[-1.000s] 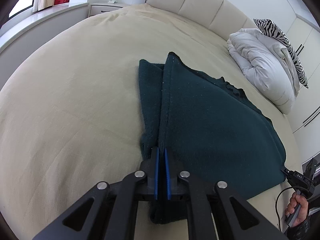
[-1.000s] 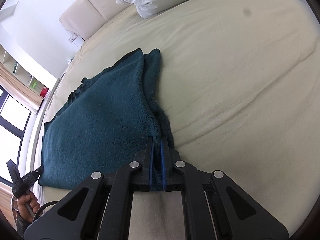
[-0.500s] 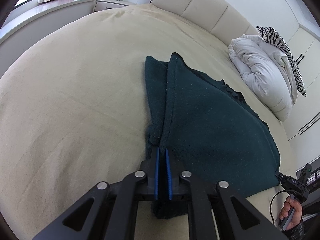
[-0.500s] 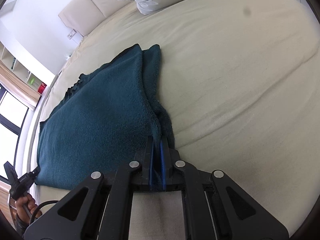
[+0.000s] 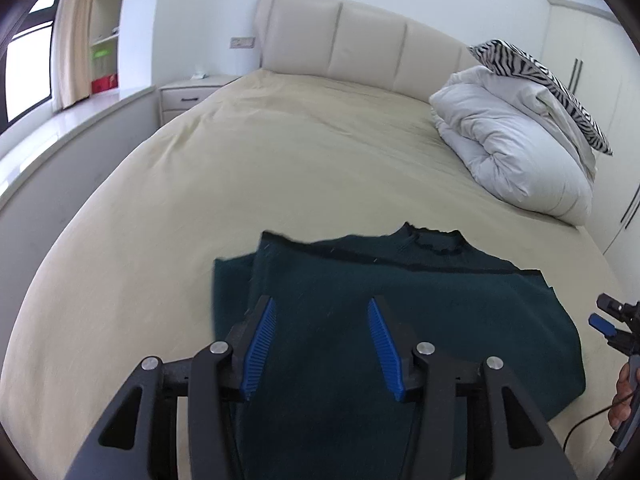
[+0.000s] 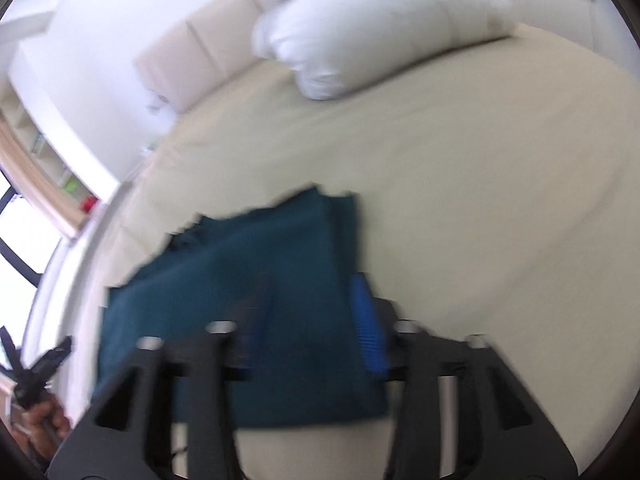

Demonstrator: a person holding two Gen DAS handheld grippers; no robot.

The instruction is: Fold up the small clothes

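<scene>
A dark teal sweater [image 5: 400, 320] lies folded flat on the beige bed [image 5: 240, 160], collar toward the headboard. My left gripper [image 5: 320, 308] hovers above the sweater's near left part; its jaws are opening and the blue pads [image 5: 260, 344] press on nothing. In the blurred right wrist view, the right gripper [image 6: 308, 296] hangs over the sweater [image 6: 240, 280] near its right edge. Its jaws are also opening, with only the lying cloth seen behind them. The right gripper [image 5: 612, 320] also shows at the left wrist view's right edge, and the left gripper [image 6: 36, 364] at the right wrist view's lower left.
A bunched white duvet [image 5: 516, 140] with a zebra-striped pillow [image 5: 540, 76] on top sits at the bed's far right. A padded headboard [image 5: 340, 36] is behind, a nightstand [image 5: 192, 92] and a window ledge [image 5: 60, 132] to the left. A hand [image 5: 624, 392] holds the right gripper.
Both grippers were shut on the sweater's near folded edges; now both have let go, opened and risen, and the sweater lies on the bed.
</scene>
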